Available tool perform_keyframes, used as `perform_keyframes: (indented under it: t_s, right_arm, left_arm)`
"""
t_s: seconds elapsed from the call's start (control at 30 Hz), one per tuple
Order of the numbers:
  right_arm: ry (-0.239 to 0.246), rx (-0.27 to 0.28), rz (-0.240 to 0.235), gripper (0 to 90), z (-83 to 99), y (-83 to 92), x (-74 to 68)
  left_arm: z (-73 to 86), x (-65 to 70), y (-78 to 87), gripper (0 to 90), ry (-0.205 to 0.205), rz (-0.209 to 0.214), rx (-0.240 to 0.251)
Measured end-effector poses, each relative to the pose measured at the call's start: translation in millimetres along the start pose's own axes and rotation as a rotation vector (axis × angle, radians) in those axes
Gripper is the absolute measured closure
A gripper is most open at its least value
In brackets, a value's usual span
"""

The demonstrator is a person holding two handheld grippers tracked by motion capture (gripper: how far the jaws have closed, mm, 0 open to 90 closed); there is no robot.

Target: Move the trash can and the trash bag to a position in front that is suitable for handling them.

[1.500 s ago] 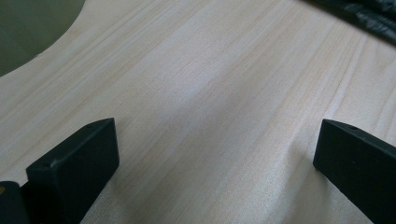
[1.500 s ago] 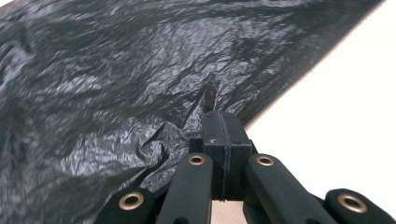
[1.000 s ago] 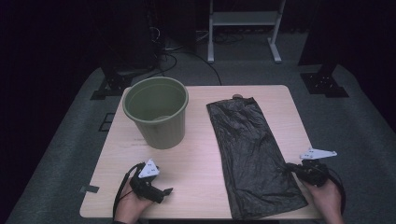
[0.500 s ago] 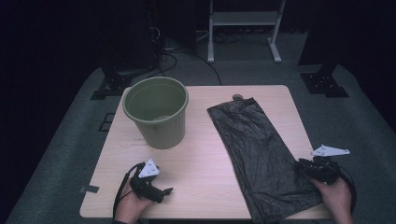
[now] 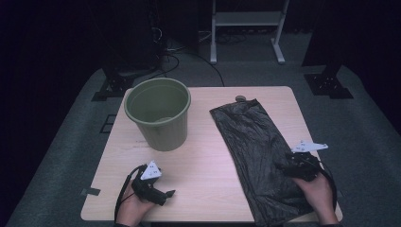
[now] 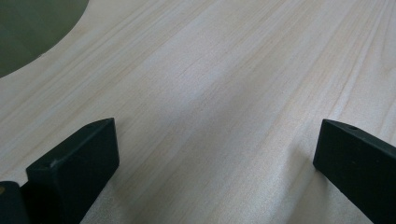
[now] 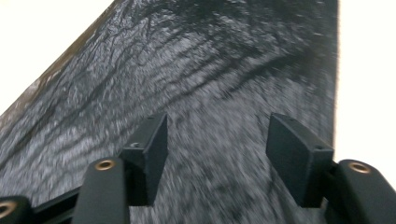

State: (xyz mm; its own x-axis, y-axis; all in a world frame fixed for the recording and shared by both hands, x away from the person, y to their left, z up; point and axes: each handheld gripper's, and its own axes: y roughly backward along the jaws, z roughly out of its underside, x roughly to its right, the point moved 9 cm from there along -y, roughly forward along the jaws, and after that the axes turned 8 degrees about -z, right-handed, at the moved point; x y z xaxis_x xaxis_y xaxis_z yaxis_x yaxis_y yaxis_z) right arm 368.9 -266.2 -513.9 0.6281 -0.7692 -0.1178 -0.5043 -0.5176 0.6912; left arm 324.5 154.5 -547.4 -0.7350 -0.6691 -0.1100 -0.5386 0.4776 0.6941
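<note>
The black bin bag point(image 5: 257, 156) lies flat on the right half of the table point(image 5: 203, 179), right of the green bucket point(image 5: 158, 113). The right gripper point(image 7: 215, 154) hangs over its near end; its jaws have just been opening, nothing pinched between them. The left gripper point(image 6: 210, 154) rests spread on bare wood. Best to pinch only the top layer at the near hem, low and square.

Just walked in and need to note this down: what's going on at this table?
A person sits at a wooden table with a two-jaw gripper in each hand. The right gripper is over the near end of a black plastic bag lying flat on the right side; its jaws have just been opening, and nothing is pinched between them. The left gripper rests open above bare wood at the near left. A green bucket stands upright on the left, apart from the bag.
</note>
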Motion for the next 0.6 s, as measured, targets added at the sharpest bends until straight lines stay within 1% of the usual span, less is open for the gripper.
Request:
perform_keyframes:
  t_s: [0.07, 0.1, 0.13, 0.17, 0.23, 0.27, 0.4, 0.43, 0.47, 0.5, 0.53, 0.57, 0.6]
  right_arm:
    - [0.002, -0.011, -0.009, 36.8, -3.5, -9.9, -2.7]
    - [0.002, -0.011, -0.009, 36.8, -3.5, -9.9, -2.7]
    - [0.001, -0.018, -0.012, 36.1, -5.2, -14.6, -3.8]
    - [0.005, -0.032, -0.015, 35.4, -8.4, -23.1, -5.2]
    - [-0.001, -0.04, -0.016, 35.4, -10.4, -31.0, -4.8]
    - [-0.001, -0.04, -0.016, 35.4, -10.4, -31.0, -4.8]
    - [0.009, -0.08, -0.001, 35.6, -8.8, -46.7, -2.1]
    - [0.009, -0.08, -0.001, 35.6, -8.8, -46.7, -2.1]
    - [0.007, -0.078, -0.003, 37.2, -8.8, -47.8, -1.9]
    - [0.009, -0.077, -0.006, 40.8, -8.9, -47.5, -2.4]
    - [0.011, -0.074, -0.008, 47.3, -8.9, -46.9, -3.0]
    - [0.011, -0.074, -0.008, 47.3, -8.9, -46.9, -3.0]
    - [0.01, -0.072, -0.01, 52.5, -8.8, -45.9, -3.5]
  left_arm:
    - [0.0, 0.0, 0.0, 0.0, 0.0, 0.0, 0.0]
    - [0.0, 0.0, 0.0, 0.0, 0.0, 0.0, 0.0]
    - [0.0, 0.0, 0.0, 0.0, 0.0, 0.0, 0.0]
    - [-0.1, 0.0, 0.0, 0.0, 0.0, 0.0, 0.0]
    - [-0.1, -0.1, -0.1, 0.0, 0.0, 0.0, 0.0]
    - [-0.1, -0.1, -0.1, 0.0, 0.0, 0.0, 0.0]
    - [-0.1, -0.1, -0.1, 0.0, 0.0, 0.0, 0.0]
    - [-0.1, -0.1, -0.1, 0.0, 0.0, 0.0, 0.0]
    - [-0.1, -0.1, -0.1, 0.0, 0.0, 0.0, 0.0]
    - [-0.1, -0.1, -0.1, 0.0, 0.0, 0.0, 0.0]
    - [-0.1, 0.0, -0.1, 0.0, 0.0, 0.0, 0.0]
    - [-0.1, 0.0, -0.1, 0.0, 0.0, 0.0, 0.0]
    - [0.0, -0.1, -0.1, 0.0, 0.0, 0.0, -0.001]
